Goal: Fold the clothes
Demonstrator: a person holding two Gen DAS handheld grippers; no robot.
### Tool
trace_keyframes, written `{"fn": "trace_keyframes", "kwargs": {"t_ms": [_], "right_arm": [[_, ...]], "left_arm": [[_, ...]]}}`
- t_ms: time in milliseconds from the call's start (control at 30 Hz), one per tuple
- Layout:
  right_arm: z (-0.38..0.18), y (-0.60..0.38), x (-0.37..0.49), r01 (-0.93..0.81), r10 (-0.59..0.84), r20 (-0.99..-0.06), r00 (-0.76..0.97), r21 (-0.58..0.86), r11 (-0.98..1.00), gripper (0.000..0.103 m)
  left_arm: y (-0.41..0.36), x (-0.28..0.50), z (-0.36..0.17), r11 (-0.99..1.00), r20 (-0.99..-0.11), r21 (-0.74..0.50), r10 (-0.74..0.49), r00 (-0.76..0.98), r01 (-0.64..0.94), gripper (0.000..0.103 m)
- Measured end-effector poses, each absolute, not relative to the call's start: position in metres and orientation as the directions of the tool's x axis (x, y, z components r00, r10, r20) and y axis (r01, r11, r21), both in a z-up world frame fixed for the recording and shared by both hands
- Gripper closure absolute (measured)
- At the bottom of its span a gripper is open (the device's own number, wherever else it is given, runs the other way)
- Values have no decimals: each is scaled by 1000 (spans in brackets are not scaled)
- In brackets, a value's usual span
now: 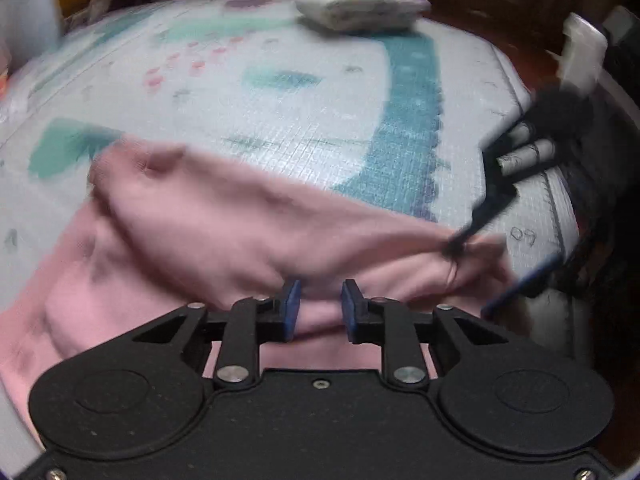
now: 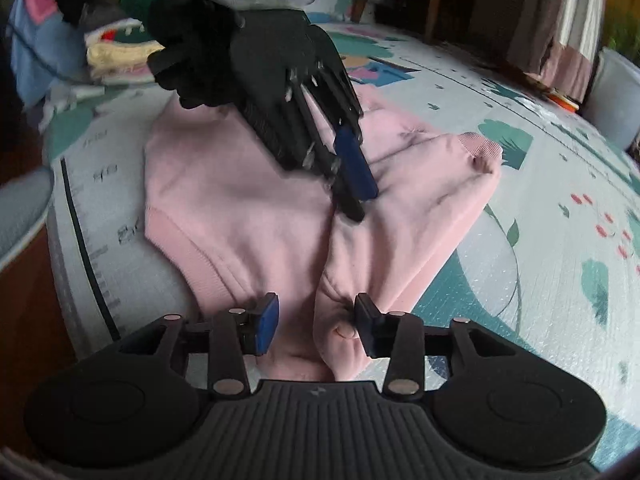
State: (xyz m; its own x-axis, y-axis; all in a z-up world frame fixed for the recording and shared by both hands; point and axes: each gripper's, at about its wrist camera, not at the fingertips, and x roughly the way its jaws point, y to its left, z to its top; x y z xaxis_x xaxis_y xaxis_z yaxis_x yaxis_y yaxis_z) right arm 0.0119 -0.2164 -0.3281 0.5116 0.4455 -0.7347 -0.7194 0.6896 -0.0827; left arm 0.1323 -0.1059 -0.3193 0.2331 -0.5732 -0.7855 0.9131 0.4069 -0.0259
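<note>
With the left gripper (image 1: 320, 306) fingers narrowly apart and empty above the pink top (image 2: 248, 200), and the right gripper (image 2: 316, 324) fingers part-open around a bunched fold without visibly pinching it, lay the sleeve flat toward 12 o'clock before releasing. The top lies on a patterned play mat (image 2: 540, 280); folded laundry (image 1: 360, 6) sits at 12 o'clock.
</note>
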Motion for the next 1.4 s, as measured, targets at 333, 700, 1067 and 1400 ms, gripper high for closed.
{"fn": "trace_keyframes", "kwargs": {"t_ms": [333,700,1067,1400], "right_arm": [[-329,-217,13,-718,451,-737,503,-66,692,57],[-322,-218,8,-729,507,-698,505,-30,684,58],[-329,-215,4,-741,492,-733,469,-23,671,57],[-258,-204,8,-878,596,-705,383,-77,473,58]], "left_arm": [[-124,137,-318,407,-760,-3,-594,262,913,81],[-136,226,-302,526,-727,82,-549,411,846,80],[-115,234,-274,565,-735,64,-531,422,823,70],[24,226,-252,814,-748,-61,-420,513,578,65]]}}
